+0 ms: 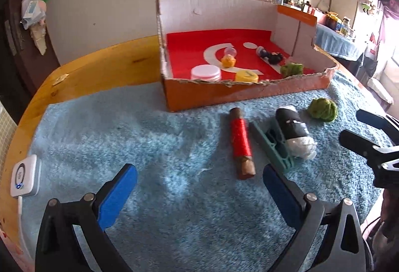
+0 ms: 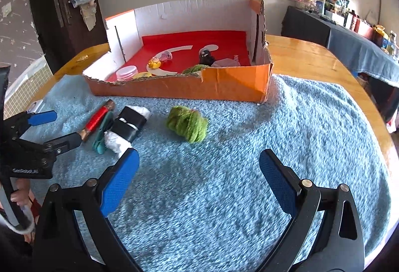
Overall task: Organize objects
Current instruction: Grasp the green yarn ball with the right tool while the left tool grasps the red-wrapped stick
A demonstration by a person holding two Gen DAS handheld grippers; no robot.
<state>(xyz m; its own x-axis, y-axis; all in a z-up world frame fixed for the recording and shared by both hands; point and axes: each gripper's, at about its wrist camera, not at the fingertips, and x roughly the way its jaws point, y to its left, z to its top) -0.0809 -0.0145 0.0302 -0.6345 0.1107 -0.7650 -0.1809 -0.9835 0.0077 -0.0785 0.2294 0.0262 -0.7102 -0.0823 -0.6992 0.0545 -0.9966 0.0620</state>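
Yarn (image 2: 187,126), a loose green ball, lies on the blue towel (image 2: 311,137) ahead of our right gripper (image 2: 198,181) and a little left of its centre line, with the open box (image 2: 224,87) just beyond it. We judge this the likeliest next pick for that hand, since nothing stands between the jaws and the ball; being roundish, it gives no long axis to line up with. To the left sit three more loose things close together: a red spool (image 1: 240,143), a teal clip (image 1: 271,147) and a black roll (image 1: 294,132) with white plastic at its end. The spool and clip lie lengthwise, running away from our left gripper (image 1: 199,193) toward the box, both ahead and to the right of its centre, the spool nearer to it. So we would take spool, clip or roll with the left and the yarn with the right. Both sets of jaws stand wide apart and hold nothing; neither touches anything, as far as we can tell. Inside the box, on its red floor, we see a second green tuft (image 1: 291,69), a white lid (image 1: 206,72), a yellow cap (image 1: 246,75), a small yellow toy (image 1: 228,60) and some dark pieces. The towel covers most of a wooden table (image 2: 306,52).
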